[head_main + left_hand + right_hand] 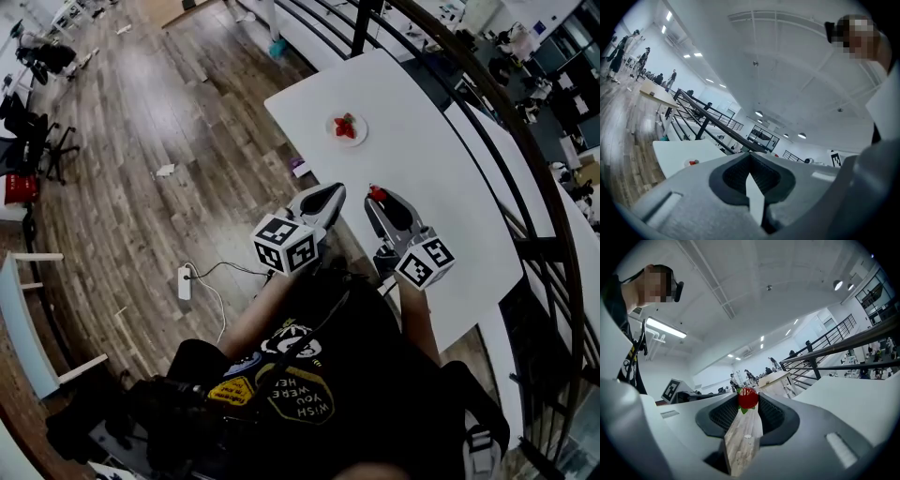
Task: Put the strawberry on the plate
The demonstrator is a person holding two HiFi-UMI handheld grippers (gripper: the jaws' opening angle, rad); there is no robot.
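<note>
On the white table [441,178] a small white plate [331,121] holds a red strawberry [346,127]. That plate [687,163] shows far off in the left gripper view. A second strawberry [377,194] [748,399], red with green leaves, is pinched at the tips of my right gripper [379,199] [748,397]. It hangs over the table's near part, short of the plate. My left gripper [330,195] [750,156] is beside it at the table's left edge, jaws together with nothing between them.
A dark metal railing [525,141] curves along the table's right side. Wooden floor [159,122] lies to the left, with a power strip [185,281] and office chairs [37,131]. More white tables [572,234] stand beyond the railing.
</note>
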